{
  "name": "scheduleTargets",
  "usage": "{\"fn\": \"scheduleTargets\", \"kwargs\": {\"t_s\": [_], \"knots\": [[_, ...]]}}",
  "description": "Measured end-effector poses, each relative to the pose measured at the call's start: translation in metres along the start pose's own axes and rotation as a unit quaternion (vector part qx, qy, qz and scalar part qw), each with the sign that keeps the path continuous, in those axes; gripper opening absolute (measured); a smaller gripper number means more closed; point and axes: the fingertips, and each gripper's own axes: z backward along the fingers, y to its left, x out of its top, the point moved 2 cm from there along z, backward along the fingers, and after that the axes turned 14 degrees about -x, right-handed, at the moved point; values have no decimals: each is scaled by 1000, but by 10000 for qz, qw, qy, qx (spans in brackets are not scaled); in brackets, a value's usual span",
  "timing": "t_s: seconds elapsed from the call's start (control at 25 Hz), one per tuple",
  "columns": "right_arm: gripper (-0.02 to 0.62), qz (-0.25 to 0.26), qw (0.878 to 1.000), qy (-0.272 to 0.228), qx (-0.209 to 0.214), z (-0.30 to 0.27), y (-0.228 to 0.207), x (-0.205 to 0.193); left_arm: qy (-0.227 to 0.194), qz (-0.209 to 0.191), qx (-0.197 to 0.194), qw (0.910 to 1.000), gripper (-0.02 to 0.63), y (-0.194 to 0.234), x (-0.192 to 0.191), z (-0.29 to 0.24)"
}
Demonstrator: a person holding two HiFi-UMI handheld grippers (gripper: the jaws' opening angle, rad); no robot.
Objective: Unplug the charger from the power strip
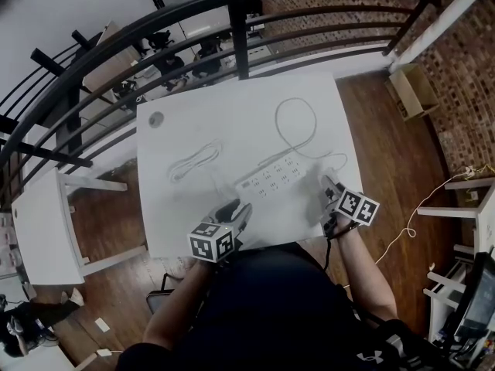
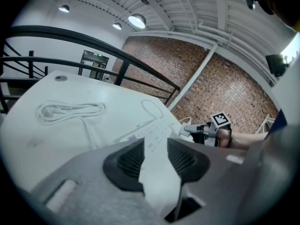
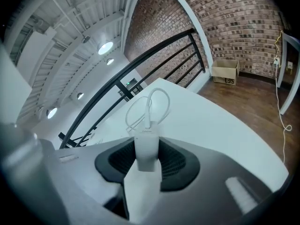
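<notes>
A white power strip [image 1: 271, 178] lies aslant on the white table [image 1: 232, 114]. My left gripper [image 1: 236, 207] is at its near left end, and in the left gripper view the strip [image 2: 154, 137] fills the gap between the pads, gripped by its sides. My right gripper [image 1: 331, 188] is off the strip's right end, shut on the white charger [image 3: 146, 146]. The charger stands between the pads, clear of the strip, and its thin cable [image 3: 150, 104] loops away over the table. From the left gripper view the charger [image 2: 189, 130] shows beyond the strip's far end.
A coiled white cable [image 1: 193, 161] lies left of the strip, whose cord [image 1: 298, 126] loops toward the far edge. A round grommet [image 1: 156, 119] sits in the table's far left corner. A black railing [image 1: 232, 22] runs behind, and a cardboard box [image 1: 414, 90] stands by the brick wall.
</notes>
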Motion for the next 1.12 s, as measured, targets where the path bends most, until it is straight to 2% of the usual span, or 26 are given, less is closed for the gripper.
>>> {"fn": "scheduleTargets", "kwargs": {"t_s": [0.24, 0.56, 0.8, 1.04, 1.12], "knots": [[143, -196, 9995, 227, 110, -7, -7, -9, 96, 35, -5, 9999, 150, -4, -5, 0], [144, -522, 9984, 199, 41, -9, -21, -9, 124, 40, 75, 9999, 146, -3, -8, 7], [224, -158, 9973, 358, -616, -13, -36, -13, 246, -46, 91, 9996, 141, -3, -7, 10], [309, 360, 9881, 523, -1402, -5, -46, -23, 243, -83, 38, 9997, 141, 4, -9, 15], [318, 261, 9864, 526, -1533, -1, -45, -25, 227, -97, -3, 9997, 141, 6, -7, 18]]}}
